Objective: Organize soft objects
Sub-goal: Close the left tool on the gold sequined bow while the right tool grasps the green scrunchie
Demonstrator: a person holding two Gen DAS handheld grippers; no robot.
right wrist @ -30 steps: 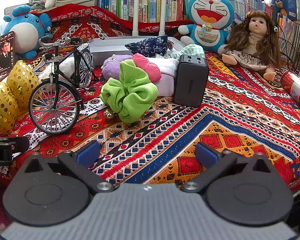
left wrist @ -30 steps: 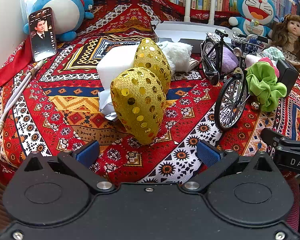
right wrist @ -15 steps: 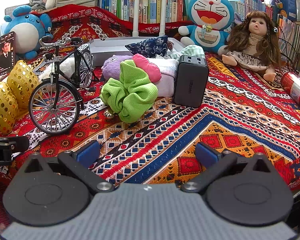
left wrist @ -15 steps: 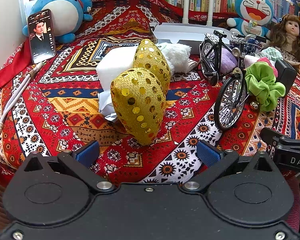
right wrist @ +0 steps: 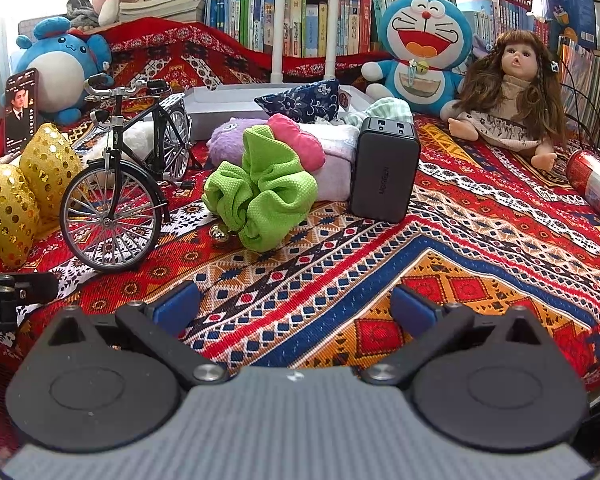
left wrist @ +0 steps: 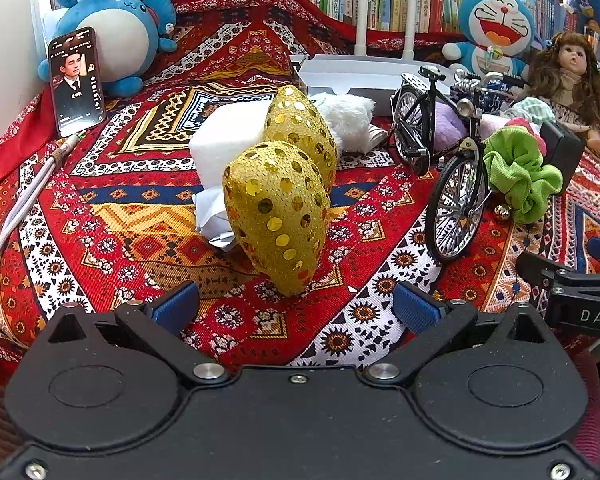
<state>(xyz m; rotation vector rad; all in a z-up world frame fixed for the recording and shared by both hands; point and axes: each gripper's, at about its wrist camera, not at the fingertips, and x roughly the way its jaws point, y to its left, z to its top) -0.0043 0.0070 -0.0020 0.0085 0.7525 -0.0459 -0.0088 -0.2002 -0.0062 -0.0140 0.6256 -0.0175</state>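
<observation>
Left claw (left wrist: 296, 308) and right claw (right wrist: 296, 308) hover side by side, each with blue-padded fingers (left wrist: 176, 306) spread wide apart and gripping nothing, both pointing forward.

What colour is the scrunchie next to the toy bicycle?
Lime green; the scrunchie shows best in the right wrist view, beside the bicycle.

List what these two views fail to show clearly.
- White block, left wrist view: its right part hidden behind the gold sequin pieces.
- Purple plush, right wrist view: mostly covered by the green scrunchie.
- Can, right wrist view: cut off by the right edge.
- Tray, both views: contents behind the bicycle and pillow unseen.
</observation>
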